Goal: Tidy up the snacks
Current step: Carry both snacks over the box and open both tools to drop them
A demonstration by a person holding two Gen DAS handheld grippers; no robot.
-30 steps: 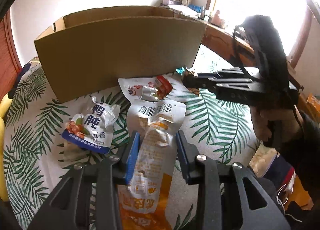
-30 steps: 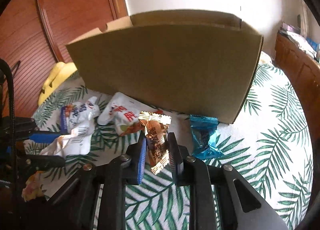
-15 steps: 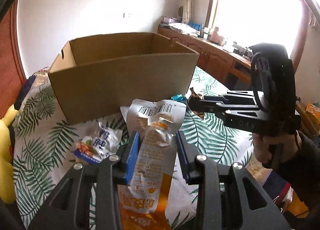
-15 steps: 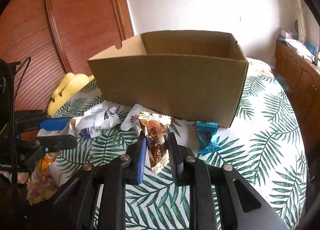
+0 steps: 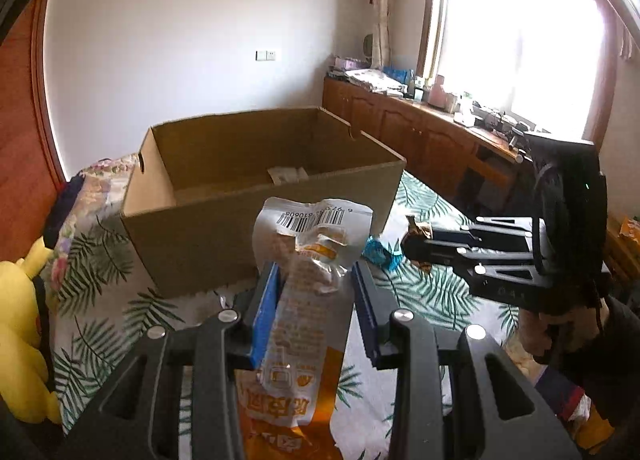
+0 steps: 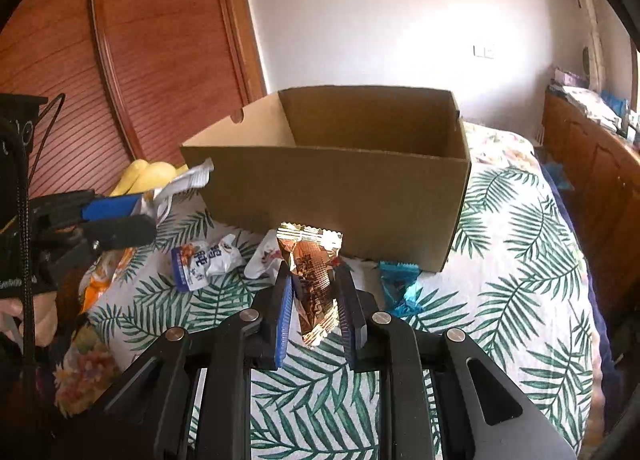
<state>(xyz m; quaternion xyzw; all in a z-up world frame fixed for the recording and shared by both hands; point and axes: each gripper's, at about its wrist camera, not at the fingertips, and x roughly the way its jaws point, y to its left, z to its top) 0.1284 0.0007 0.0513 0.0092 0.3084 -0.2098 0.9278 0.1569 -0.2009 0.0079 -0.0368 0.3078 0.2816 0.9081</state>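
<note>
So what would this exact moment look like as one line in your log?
left tool: shut on orange-white pouch | right tool: shut on gold wrapper | both raised before cardboard box | blue candy on bedspread
</note>
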